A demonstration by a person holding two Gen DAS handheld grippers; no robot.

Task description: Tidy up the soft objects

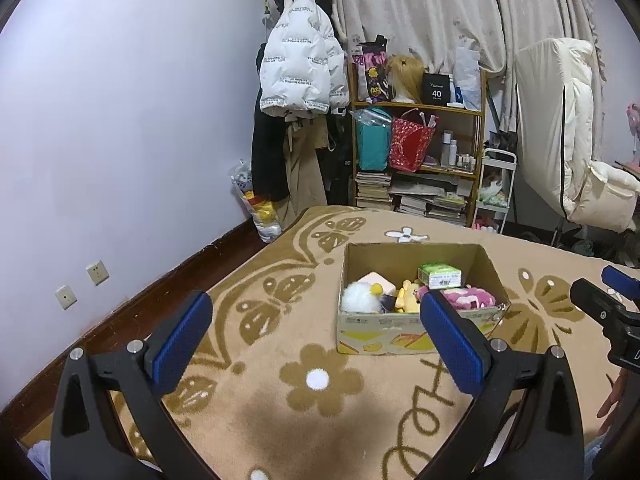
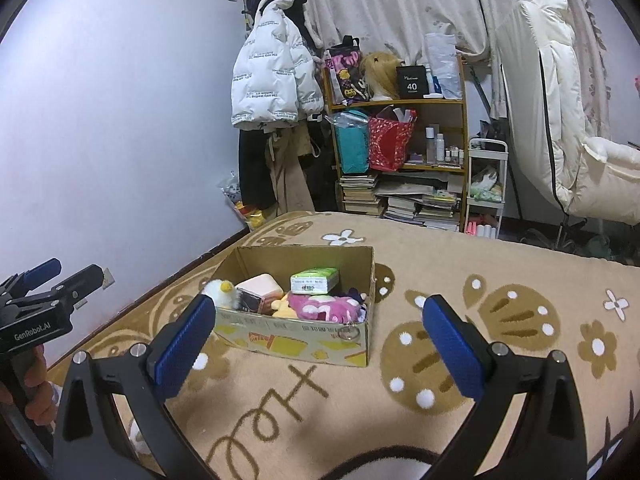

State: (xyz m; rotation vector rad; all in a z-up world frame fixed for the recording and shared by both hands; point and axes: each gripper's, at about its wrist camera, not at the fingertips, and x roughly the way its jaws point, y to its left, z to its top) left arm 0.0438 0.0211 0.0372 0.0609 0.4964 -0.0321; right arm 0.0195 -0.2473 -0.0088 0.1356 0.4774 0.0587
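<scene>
While both the left gripper and right gripper hover wide and empty, the cardboard box sits at twelve o'clock; its pink plush looks light and squashy, best pinched mid-body.

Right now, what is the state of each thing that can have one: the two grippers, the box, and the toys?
Left gripper: jaws open, empty.
Right gripper: jaws open, empty.
Cardboard box: open on top, upright on the blanket.
Soft toys: lying inside the box.
Green tissue pack: resting on top of the toys.
</scene>
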